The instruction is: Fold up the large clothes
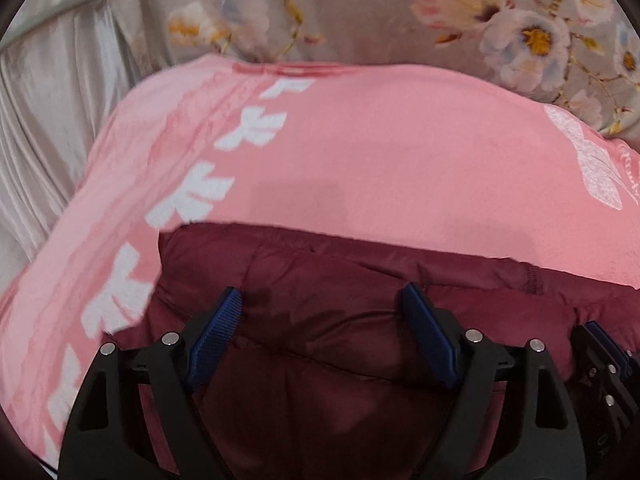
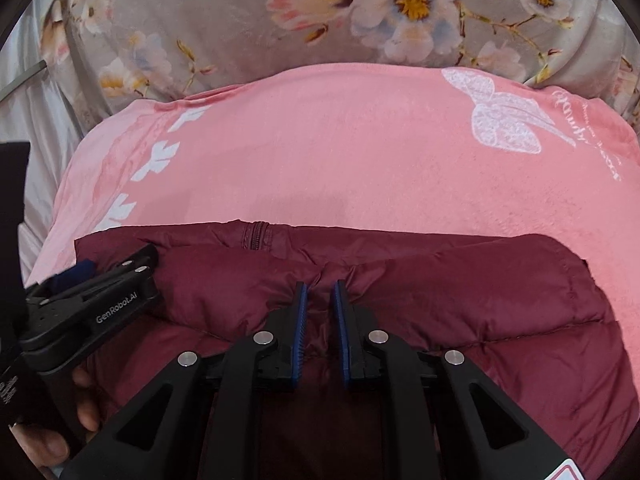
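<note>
A maroon quilted jacket (image 2: pixel 400 280) is lying on a pink blanket (image 2: pixel 340 148), bunched along the blanket's near edge, with its far hem running almost straight across and a short zipper (image 2: pixel 256 236) showing at that hem. The pink blanket is carrying a row of white leaf prints (image 1: pixel 188 200) down its left side and a white lace-patterned bow (image 2: pixel 504 120) with cursive lettering toward its far right corner. It is resting on a grey floral bedspread (image 2: pixel 240 12), which is showing beyond the blanket's far edge, and pale satin fabric (image 1: pixel 52 120) is hanging past the blanket's left edge. The left gripper (image 1: pixel 324 320) is hovering over the left part of the jacket with its blue-padded fingers (image 1: pixel 216 332) spread wide apart, released, with only puffy maroon fabric showing between them and nothing grasped. The right gripper (image 2: pixel 320 308) is sitting at the middle of the jacket with its fingers drawn close together, a narrow ridge of maroon fabric rising in the slim gap between the pads; it is pinching that fold of the jacket. In the right wrist view the left gripper (image 2: pixel 104 280) is showing at the left over the jacket's far left corner, with the person's left hand (image 2: pixel 64 420) wrapping its handle below.
</note>
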Tool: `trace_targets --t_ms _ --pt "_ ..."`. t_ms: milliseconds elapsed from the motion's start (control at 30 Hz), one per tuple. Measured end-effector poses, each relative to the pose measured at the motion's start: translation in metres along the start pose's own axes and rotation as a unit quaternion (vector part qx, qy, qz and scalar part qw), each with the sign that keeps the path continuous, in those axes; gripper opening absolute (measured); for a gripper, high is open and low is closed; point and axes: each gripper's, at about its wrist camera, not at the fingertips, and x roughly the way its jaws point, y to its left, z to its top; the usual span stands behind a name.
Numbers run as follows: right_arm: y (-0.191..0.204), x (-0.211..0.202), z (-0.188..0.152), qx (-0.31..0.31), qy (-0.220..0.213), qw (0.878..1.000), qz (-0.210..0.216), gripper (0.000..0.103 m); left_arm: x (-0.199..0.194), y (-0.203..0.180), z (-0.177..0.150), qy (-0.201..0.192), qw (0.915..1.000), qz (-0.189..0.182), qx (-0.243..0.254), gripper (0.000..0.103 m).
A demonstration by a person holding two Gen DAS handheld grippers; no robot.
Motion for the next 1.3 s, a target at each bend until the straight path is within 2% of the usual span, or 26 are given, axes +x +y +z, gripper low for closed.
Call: trace_targets --t_ms 100,267,1300 --pt "0.000 0.005 -0.006 -0.006 -0.001 1.000 -0.006 0.011 0.007 0.008 -0.007 0.003 0.9998 -0.006 -0.019 0.081" --pt "0.006 0.010 -0.012 -0.024 -0.006 0.999 -0.027 0.011 0.009 0.000 -0.013 -0.012 0.9998 0.013 -0.006 0.082" --pt "0.007 0.020 -0.014 -0.033 0.003 0.999 -0.043 0.011 0.014 -0.007 -0.017 -0.021 0.9989 0.042 0.006 0.084"
